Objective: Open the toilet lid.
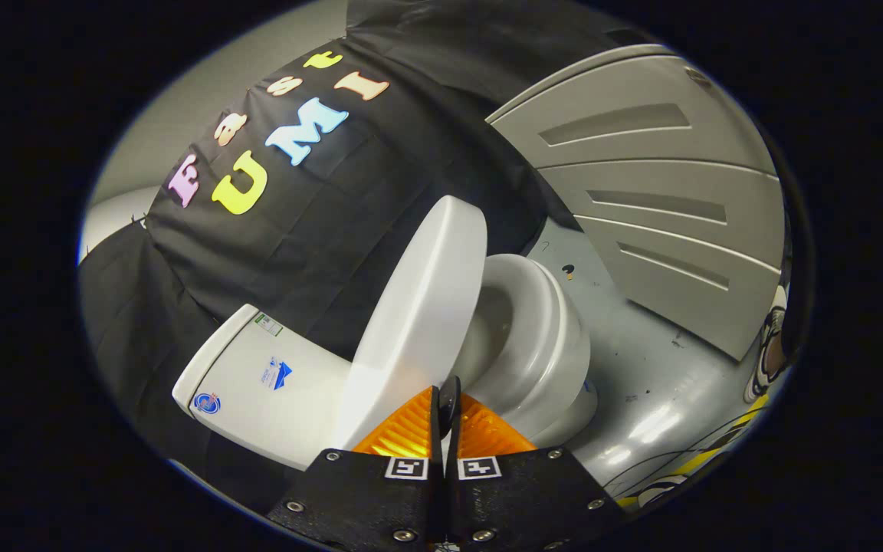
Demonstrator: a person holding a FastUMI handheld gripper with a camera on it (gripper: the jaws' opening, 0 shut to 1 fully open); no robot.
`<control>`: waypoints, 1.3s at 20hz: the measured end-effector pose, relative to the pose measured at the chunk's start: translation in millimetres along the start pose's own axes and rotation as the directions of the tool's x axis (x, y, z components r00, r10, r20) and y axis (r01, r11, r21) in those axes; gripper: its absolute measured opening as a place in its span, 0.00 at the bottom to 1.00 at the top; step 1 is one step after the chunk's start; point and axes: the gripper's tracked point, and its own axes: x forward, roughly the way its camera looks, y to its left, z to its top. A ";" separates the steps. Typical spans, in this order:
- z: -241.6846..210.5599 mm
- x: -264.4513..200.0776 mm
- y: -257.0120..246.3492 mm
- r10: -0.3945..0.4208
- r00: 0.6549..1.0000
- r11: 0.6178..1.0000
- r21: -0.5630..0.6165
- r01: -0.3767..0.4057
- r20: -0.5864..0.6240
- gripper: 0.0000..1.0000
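White ceramic, glossy: tank (257, 383), left of the jaws and just beyond them, backed against the black cloth wall (181, 307). Labels on its face: a small round blue emblem low at the left, a blue pictorial mark nearer the middle, a pale sticker with a green patch at the upper corner (all too small to read).

Lid (418, 307): white, oval, raised well off the seat and standing near upright, its long axis running up and away from the jaws, leaning a little toward the tank. Its lower edge lies directly ahead of the gripper (445, 410); it may be touching the tips, though contact cannot be confirmed.

Jaws: pressed together, only a thin slit between the pads, nothing seen pinched. Judgement: with the lid ahead and slightly left, the remaining move is a push further toward the tank.

Seat and bowl (541, 345): white, right of the lid, the opening exposed.

Floor (641, 368): grey, scuffed, with a dark spot beyond the bowl.

Panel (656, 199): grey, with recessed slots, far right, well apart from the toilet.
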 end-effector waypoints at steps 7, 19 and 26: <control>17.3 -12.2 30.9 -0.035 0.999 0.985 -0.169 0.038 0.020 0.00; 23.8 -23.9 63.4 -0.121 0.991 0.952 -0.275 0.131 0.054 0.00; 28.7 -29.5 98.2 -0.141 0.986 0.898 -0.407 0.166 0.090 0.00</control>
